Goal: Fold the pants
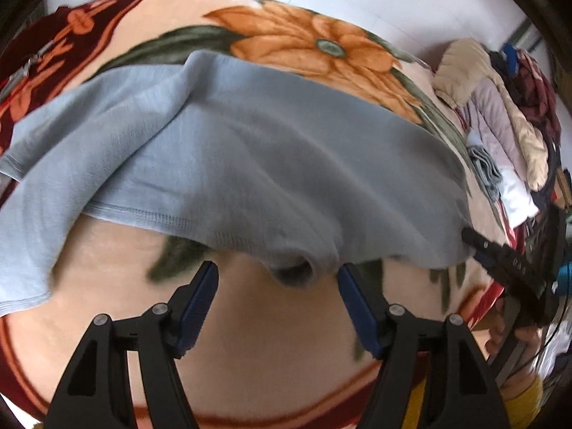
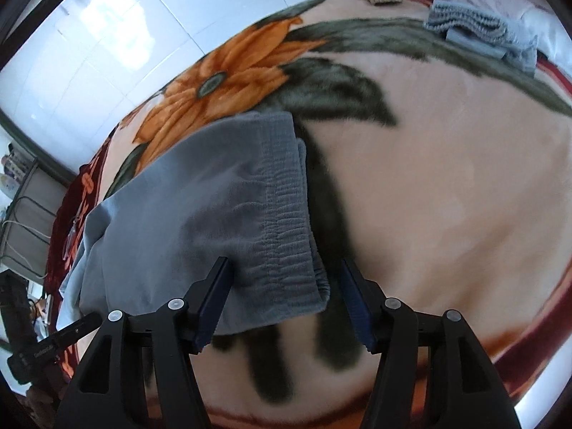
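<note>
Your left gripper (image 1: 278, 273) and right gripper (image 2: 282, 268) gape wide, empty, at the near edge of the grey-blue knit pants (image 1: 250, 150); bare peach floral blanket (image 2: 447, 186) lies rightward.

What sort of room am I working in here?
Probably a bedroom at home: the grey pants lie on a plush floral blanket spread like a bed cover, jackets and clothes are heaped at its edge, and white floor tiles show beyond.

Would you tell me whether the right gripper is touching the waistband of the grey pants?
Cannot tell. In the right wrist view the right gripper is open around the waistband, but no clear contact or gap shows.
</note>
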The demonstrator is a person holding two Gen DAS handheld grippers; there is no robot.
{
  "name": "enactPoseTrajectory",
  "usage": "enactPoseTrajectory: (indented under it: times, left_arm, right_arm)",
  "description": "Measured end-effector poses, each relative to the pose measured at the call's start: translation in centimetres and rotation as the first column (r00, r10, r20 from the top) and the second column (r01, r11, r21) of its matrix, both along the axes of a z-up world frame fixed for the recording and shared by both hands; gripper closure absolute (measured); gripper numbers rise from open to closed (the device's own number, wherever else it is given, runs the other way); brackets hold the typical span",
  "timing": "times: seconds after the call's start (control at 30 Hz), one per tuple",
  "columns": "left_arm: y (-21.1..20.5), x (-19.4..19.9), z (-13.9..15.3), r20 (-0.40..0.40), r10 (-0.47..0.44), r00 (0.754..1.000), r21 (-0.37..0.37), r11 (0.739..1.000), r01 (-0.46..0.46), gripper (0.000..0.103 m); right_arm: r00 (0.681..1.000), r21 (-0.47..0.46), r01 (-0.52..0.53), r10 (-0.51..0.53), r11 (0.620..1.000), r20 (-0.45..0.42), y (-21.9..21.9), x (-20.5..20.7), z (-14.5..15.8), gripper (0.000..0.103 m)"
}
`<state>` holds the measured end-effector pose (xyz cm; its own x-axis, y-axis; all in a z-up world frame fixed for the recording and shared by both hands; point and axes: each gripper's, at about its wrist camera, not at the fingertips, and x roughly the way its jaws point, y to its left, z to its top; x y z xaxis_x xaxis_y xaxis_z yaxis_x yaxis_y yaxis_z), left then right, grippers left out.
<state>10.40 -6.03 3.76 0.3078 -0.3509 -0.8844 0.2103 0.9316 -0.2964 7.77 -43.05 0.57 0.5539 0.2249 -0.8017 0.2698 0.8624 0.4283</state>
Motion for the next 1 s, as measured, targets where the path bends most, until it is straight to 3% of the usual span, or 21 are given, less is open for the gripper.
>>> enactPoseTrajectory:
  times: [0.13,0.27,0.33,0.4,0.47,0.5,0.53,0.6,0.8,1.0]
  left_arm:
    - [0.5,0.9,-0.6,-0.024,0.04,0.999,-0.082,0.996,-0.041,0.03]
    - [0.4,1.5,-1.1,-0.023,0.068,0.997,-0.062,0.996,-0.07,0.03]
    - [0.0,1.6,-1.3,-0.018,0.073,0.997,-0.053,0.996,-0.074,0.03]
    - [-0.4,1.7,-1.2,-0.009,0.073,0.997,-0.045,0.996,-0.073,0.031]
    - [-0.7,1.6,-1.0,-0.002,0.053,0.999,-0.05,0.997,-0.053,0.049]
    - [-0.9,1.6,-1.1,-0.013,0.034,0.999,-0.067,0.997,-0.035,0.075]
    - [-1.2,1.7,-1.1,-0.035,0.016,0.999,-0.086,0.996,-0.019,0.083]
    - [-1.4,1.3,-0.8,-0.036,0.014,0.999,-0.074,0.997,-0.016,0.089]
    - [-2.3,-0.4,1.9,-0.028,0.0,1.0,-0.101,0.995,-0.003,0.09]
    - [-7.0,-4.2,2.7,-0.084,-0.075,0.994,-0.161,0.985,0.061,0.09]
  right_arm:
    - [1.0,-0.02,-0.003,0.003,1.0,0.013,0.8,0.4,-0.3,0.037]
    - [1.0,-0.047,-0.008,0.008,0.999,0.016,1.2,0.5,-0.4,0.038]
    - [1.0,-0.059,-0.014,0.016,0.998,0.021,1.1,0.5,-0.3,0.055]
    - [0.999,-0.045,-0.023,0.025,0.999,0.035,0.8,0.3,0.0,0.062]
    - [0.998,-0.033,-0.035,0.036,0.999,0.052,0.6,0.1,0.5,0.067]
    - [0.997,-0.048,-0.044,0.047,0.998,0.067,0.6,0.1,1.0,0.071]
    - [0.996,-0.06,-0.048,0.053,0.997,0.077,0.7,0.1,1.5,0.076]
    - [0.992,-0.087,-0.06,0.069,0.994,0.106,0.7,0.1,3.0,0.078]
    - [0.982,-0.218,-0.075,0.111,0.973,0.156,-0.9,-0.4,7.7,0.082]
    - [0.984,-0.335,-0.054,0.107,0.941,0.143,-5.4,-1.9,9.7,0.082]
